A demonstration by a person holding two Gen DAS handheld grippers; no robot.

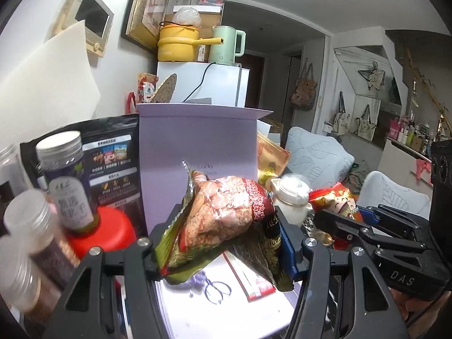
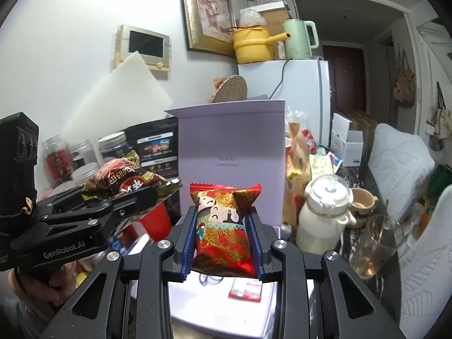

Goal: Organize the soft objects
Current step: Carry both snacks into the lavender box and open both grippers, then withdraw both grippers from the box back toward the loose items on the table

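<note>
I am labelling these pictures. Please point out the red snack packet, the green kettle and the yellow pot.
red snack packet (image 2: 223, 226), right wrist view, printed front.
green kettle (image 2: 298, 39), right wrist view, body.
yellow pot (image 1: 178, 43), left wrist view, side wall.

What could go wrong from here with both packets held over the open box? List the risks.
1. The left gripper pinches the green snack packet near one end, so the packet hangs skewed and might slip.
2. The white lidded jug and the glass stand close beside the right gripper; a sideways swing could knock them.
3. The red packet might catch the lilac box's upright lid.
</note>
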